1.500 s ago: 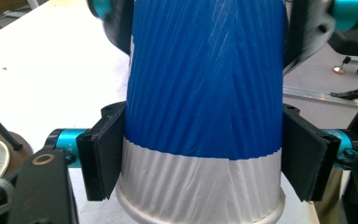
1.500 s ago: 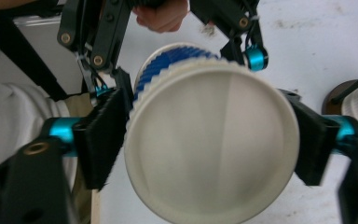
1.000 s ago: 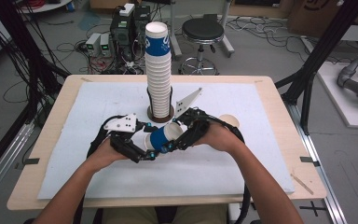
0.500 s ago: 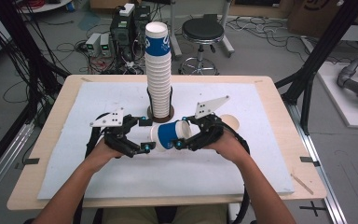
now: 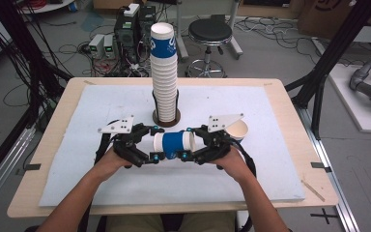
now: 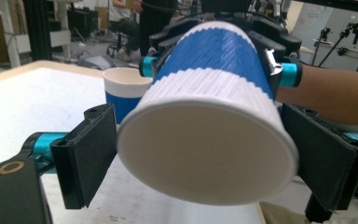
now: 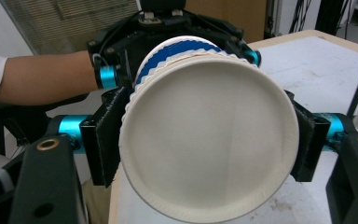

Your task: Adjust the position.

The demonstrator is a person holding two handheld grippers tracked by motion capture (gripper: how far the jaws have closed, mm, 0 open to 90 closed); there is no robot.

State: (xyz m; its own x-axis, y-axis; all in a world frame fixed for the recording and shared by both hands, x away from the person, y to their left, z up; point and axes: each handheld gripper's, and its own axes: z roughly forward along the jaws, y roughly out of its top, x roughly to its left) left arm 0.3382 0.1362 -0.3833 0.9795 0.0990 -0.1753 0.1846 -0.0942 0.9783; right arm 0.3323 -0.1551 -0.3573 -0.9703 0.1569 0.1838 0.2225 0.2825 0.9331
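A blue-and-white paper cup (image 5: 174,143) lies on its side in the air between my two grippers, low over the white mat. My right gripper (image 5: 187,143) is shut on its mouth end; in the right gripper view the pads (image 7: 109,140) press the rim of the cup (image 7: 209,130) from both sides. My left gripper (image 5: 155,143) stands around the base end. Its jaws have just been opening, and in the left gripper view the pads (image 6: 93,154) flank the cup (image 6: 214,121) with small gaps, not pressing it.
A tall stack of the same cups (image 5: 164,72) rises from a dark ring holder (image 5: 166,117) just behind the grippers. One more cup (image 5: 236,129) stands upright right of my right gripper, seen as cup (image 6: 123,91). The wooden table edge (image 5: 314,159) frames the mat.
My right gripper has shifted right and sunk a little with the cup, its top plate levelling out. The left gripper's jaws have widened off the cup's base; that hand has stayed put.
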